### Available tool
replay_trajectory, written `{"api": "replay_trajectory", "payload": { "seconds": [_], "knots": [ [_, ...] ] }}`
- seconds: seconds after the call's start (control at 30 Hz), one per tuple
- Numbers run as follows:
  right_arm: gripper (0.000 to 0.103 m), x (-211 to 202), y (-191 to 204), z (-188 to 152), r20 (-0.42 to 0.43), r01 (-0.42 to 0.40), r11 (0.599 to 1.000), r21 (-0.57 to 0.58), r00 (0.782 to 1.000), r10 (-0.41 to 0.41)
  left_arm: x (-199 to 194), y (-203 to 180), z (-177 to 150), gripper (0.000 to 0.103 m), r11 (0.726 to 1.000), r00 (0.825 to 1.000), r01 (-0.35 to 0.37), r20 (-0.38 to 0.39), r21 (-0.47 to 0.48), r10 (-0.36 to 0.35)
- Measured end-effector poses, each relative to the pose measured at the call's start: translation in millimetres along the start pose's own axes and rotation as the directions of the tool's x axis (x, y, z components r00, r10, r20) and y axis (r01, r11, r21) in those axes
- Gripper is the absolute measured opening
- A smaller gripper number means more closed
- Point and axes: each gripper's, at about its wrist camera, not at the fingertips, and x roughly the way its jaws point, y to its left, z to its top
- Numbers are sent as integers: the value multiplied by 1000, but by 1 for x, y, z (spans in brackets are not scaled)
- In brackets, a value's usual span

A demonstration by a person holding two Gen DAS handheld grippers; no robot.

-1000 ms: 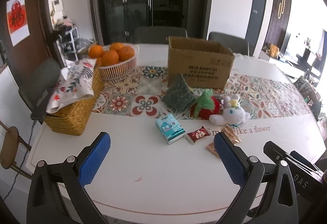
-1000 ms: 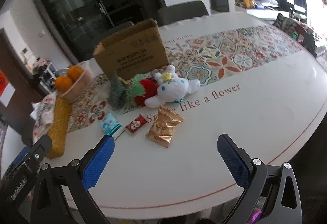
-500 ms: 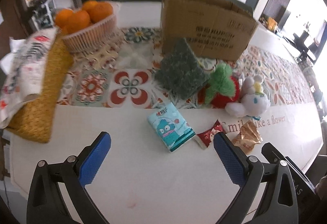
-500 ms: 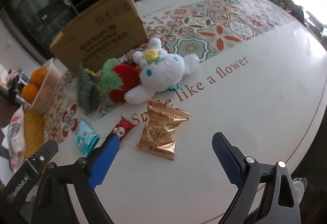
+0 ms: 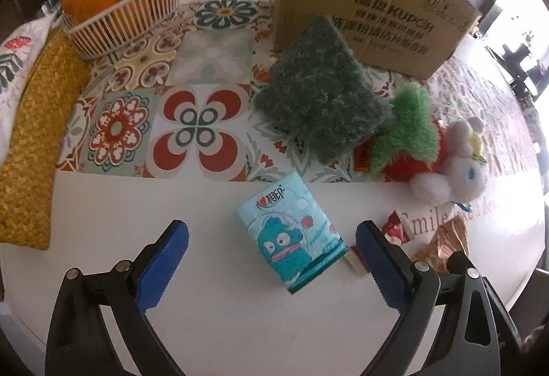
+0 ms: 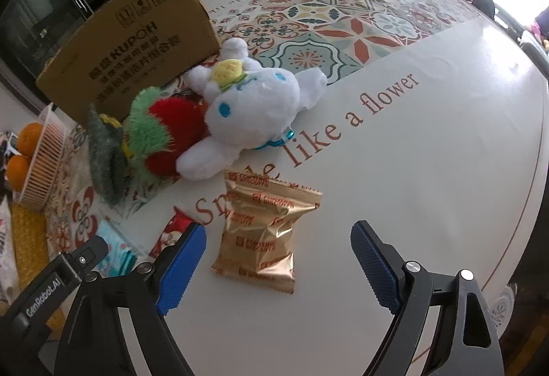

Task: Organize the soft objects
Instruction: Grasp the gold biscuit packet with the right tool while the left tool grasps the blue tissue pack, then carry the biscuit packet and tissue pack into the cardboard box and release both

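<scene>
Left gripper [image 5: 271,256] open wide, low over the white desk [image 5: 137,204], tissue pack [image 5: 290,232] lying between the pads, nearer the right one. Right gripper [image 6: 278,256] also open, straddling the gold snack packet [image 6: 266,232]; nothing held by either.

Risks, as judged:
- Tissue pack sits skewed to the left gripper's closing line. A squeeze may catch a corner and spin it out.
- Red candy wrapper [image 5: 398,228] lies just beside the right pad; could get pinched along with it.
- Gold packet is slick foil, puffy; likely to slide or crumple.
- The two grippers work close together; collision possible.

Orientation: tissue pack flat, long axis diagonal, near-right to far-left. Gold packet flat, long axis running away from the right wrist camera. Plush toys — white bunny [image 6: 254,108], strawberry [image 6: 164,132], green fuzzy piece [image 5: 319,94] — clustered against the cardboard box [image 5: 363,2], untouched.
</scene>
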Motion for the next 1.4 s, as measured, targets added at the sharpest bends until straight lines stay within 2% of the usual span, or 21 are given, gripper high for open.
{"api": "replay_trajectory", "payload": {
  "seconds": [0.2, 0.4, 0.5, 0.57, 0.63, 0.77, 1.1, 1.27, 1.4],
  "knots": [
    [87, 15, 1, 2, -30, 11, 1000, -10, 999, -12, 19, 1, 5, 94, 999, 999, -10, -53, -40, 8],
    [85, 24, 4, 2, -52, 9, 999, -45, 999, -11, 32, 2, 8, 86, 998, 996, -21, -82, -55, 17],
    [77, 27, 6, 4, -56, 3, 997, -71, 998, -7, 35, 3, 9, 79, 998, 996, -12, -83, -64, 7],
    [71, 29, 7, 5, -60, -14, 996, -84, 998, 9, 35, 3, 8, 70, 998, 996, 4, -84, -69, -10],
    [68, 30, 8, 5, -64, -20, 995, -103, 998, 13, 38, 1, 8, 67, 997, 996, 12, -85, -71, -18],
    [48, 30, 14, 6, -68, -41, 987, -155, 997, 31, 42, 0, 5, 65, 997, 997, 16, -77, -73, -22],
    [45, 20, 17, 10, -75, -115, 965, -236, 992, 99, 26, -5, -24, 63, 997, 995, 76, -58, -26, -77],
    [45, 4, 20, 11, -74, -166, 943, -290, 986, 151, 5, -11, -35, 63, 995, 996, 93, -9, 24, -93],
    [45, -17, 22, 16, -41, -196, 926, -323, 980, 193, -15, -17, -39, 63, 993, 994, 105, 33, 55, -106]
  ]
}}
